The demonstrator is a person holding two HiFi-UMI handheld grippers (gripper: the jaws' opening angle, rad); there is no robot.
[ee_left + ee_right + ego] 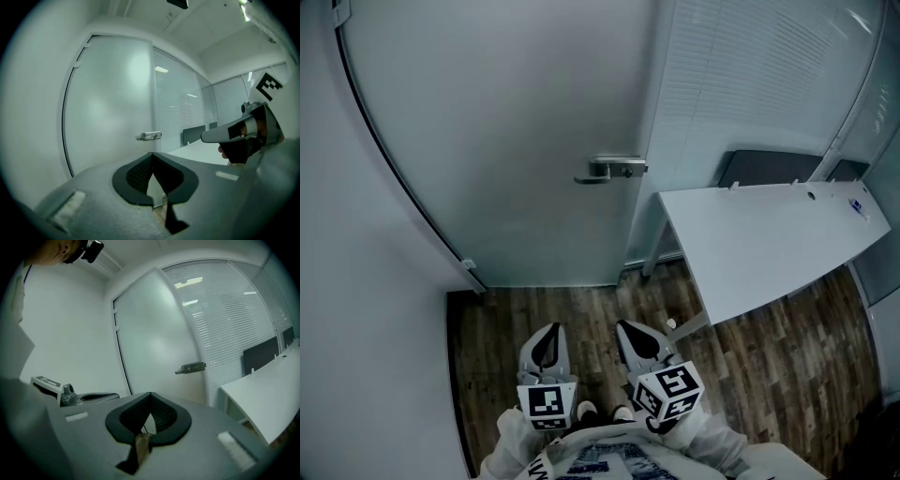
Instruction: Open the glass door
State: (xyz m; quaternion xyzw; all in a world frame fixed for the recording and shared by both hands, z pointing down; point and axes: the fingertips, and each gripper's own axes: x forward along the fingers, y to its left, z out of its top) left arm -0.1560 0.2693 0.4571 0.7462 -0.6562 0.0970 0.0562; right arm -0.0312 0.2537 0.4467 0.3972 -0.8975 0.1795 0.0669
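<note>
Cool, dim light is giving all three views a blue-grey cast. A ceiling light (243, 13) is glaring at the top, and bright streaks are reflecting on the blinds (234, 319). Both gripper views are bending and darkening at their round edges, and the nearest surfaces are blurring.

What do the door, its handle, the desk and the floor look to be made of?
Door: seemingly frosted glass, pale matte surface with soft light patches.
Handle: metal, silver-grey lever with a dull shine.
Desk: smooth white top, perhaps laminate; the look leaves it open.
Floor: dark wood or wood-look planks, grain and joints visible.
</note>
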